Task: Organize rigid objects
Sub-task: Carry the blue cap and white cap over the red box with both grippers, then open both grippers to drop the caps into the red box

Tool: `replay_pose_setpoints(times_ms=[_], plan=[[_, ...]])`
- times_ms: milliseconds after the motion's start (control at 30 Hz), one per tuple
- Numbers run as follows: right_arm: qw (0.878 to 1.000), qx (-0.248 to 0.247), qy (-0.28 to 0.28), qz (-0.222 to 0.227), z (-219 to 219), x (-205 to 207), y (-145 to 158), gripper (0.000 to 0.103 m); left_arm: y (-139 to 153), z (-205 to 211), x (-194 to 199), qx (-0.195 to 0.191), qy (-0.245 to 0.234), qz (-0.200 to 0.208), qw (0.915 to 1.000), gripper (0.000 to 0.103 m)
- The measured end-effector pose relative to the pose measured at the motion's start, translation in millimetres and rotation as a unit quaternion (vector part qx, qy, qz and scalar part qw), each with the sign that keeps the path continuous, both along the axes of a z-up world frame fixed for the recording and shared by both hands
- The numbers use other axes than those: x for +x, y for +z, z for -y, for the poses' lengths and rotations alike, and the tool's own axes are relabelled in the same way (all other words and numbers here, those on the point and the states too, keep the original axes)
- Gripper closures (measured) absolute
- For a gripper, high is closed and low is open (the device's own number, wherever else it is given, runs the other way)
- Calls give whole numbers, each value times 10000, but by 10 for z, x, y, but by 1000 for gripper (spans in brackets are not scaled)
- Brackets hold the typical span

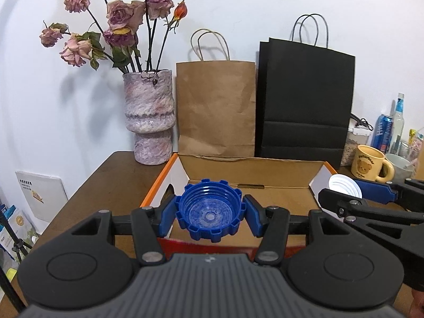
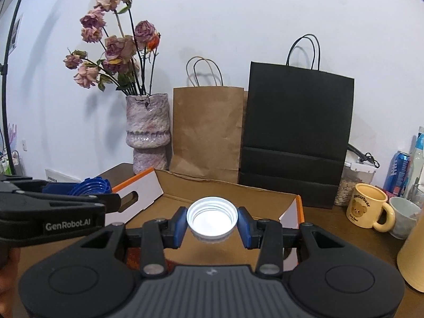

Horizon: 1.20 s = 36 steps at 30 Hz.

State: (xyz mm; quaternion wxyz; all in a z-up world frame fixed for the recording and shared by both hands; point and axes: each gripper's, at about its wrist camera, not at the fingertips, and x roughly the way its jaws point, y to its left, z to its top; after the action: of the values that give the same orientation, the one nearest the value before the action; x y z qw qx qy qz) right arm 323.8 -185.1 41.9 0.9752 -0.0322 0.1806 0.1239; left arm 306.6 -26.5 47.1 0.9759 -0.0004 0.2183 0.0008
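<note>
Closest to me, my left gripper (image 1: 210, 213) is pinching a blue ribbed cap (image 1: 210, 210) between its 2 blue pads, the cap's open side facing the camera, held above the near edge of the open cardboard box (image 1: 265, 171). My right gripper (image 2: 211, 224) is clamped on a white cap (image 2: 211, 219) the same way, hollow side toward me, hanging over the box's brown floor near its right wall. In the left wrist view the right gripper and its white cap show at the right, just beside the box's right end. The box sits on a dark wooden table (image 1: 111, 175). Behind it, against the white wall, stand a mottled pink vase (image 1: 149, 118) of dried roses (image 1: 116, 23), a brown paper bag (image 1: 216, 108) and a black paper bag (image 1: 304, 103). Far right I see a yellow bear mug (image 2: 367, 209) and a blue can (image 2: 398, 172).
</note>
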Motion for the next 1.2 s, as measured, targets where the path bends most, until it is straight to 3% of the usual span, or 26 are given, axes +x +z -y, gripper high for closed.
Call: replay_pose_setpoints(times_ms=[733, 1100, 1167, 1200], plan=[[9994, -9, -185, -301, -6, 901, -144, 64, -71, 57, 890, 57, 229, -47, 9997, 48], [9975, -53, -321, -620, 105, 1094, -290, 63, -183, 115, 1079, 207, 151, -192, 9995, 45], [9973, -32, -352, -644, 119, 1103, -288, 42, -169, 100, 1078, 199, 189, -167, 9995, 11], [9974, -34, -383, -616, 125, 1096, -287, 17, -157, 94, 1068, 214, 228, -115, 9994, 4]])
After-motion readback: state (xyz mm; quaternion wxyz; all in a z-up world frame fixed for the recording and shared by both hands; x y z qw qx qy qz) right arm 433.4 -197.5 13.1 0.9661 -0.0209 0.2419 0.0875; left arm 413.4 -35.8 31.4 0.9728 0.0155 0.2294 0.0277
